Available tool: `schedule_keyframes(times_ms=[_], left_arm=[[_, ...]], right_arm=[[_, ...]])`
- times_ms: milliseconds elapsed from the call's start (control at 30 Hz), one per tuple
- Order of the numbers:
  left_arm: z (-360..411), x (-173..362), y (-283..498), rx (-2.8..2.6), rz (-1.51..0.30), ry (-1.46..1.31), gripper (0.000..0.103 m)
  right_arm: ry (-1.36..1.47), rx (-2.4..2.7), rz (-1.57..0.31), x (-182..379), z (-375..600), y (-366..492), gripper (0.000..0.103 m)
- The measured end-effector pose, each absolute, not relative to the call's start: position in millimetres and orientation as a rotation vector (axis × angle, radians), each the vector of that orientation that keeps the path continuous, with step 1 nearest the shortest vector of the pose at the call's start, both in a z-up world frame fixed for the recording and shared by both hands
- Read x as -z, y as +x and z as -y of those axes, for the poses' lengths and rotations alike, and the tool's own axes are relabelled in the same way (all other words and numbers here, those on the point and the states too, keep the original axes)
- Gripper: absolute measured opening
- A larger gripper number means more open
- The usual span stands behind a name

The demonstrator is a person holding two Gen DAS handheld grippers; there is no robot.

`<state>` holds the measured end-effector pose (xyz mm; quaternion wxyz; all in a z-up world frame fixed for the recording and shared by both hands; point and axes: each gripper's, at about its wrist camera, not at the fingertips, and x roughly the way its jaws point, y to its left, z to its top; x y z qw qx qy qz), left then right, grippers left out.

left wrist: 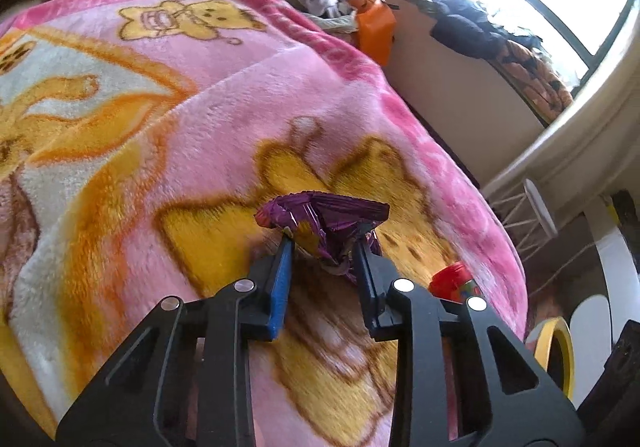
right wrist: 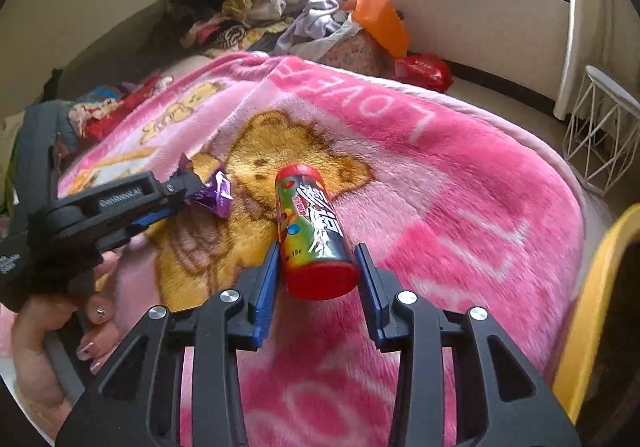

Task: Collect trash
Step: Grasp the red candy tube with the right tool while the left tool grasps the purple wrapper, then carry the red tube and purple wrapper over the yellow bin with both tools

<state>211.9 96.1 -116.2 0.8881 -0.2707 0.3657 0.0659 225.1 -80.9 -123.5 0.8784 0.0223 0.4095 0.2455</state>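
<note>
**Inspector:** Item one: a crumpled purple foil wrapper (left wrist: 324,223), pinched between the blue-padded fingertips of the left gripper (left wrist: 326,237), held just above the pink plush blanket (left wrist: 224,87). Jaws narrowed onto the foil, not fully together.

**Clerk:** And the second item?

**Inspector:** A cylindrical candy tube with red end caps and a printed sleeve (right wrist: 310,231), lengthwise between the fingers of the right gripper (right wrist: 318,259). The left pad touches the tube wall; at the right pad I cannot tell contact. Jaws stand about a tube's width apart. Whether the tube rests on the blanket or hangs clear of it, I cannot tell.

**Clerk:** Any writing?

**Inspector:** The sleeve carries large white Chinese characters and coloured candy dots; small print near the base is too blurred to read. The tube's contents are hidden. The left gripper's body reads "GenRobot.AI". The blanket shows "LOVE" in pale letters, upside down, beside a yellow cartoon bear.

**Clerk:** Surroundings?

**Inspector:** Beyond the blanket, an orange bag (right wrist: 382,23), a red plastic bag (right wrist: 424,71) and a heap of mixed clothing (right wrist: 248,11). A white wire-frame stand (right wrist: 600,135) sits at the right, and a yellow rim (right wrist: 588,303) cuts the near right edge.
</note>
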Motion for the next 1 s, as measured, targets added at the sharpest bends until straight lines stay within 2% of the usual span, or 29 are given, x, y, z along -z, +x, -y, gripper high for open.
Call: schedule_keyframes(times_ms=[500,1000], left_arm=[[-29.4,74.3,184.8,0.013,-0.685,-0.477,0.022],[20.1,33.7,169.2,0.142,-0.627,-0.413,0.021]], right_arm=[[0.120,-0.426,-0.730,77.0,155.9,187.5,0.030],[0.190,-0.353,-0.630,38.2,216.3,163.3,0.030]])
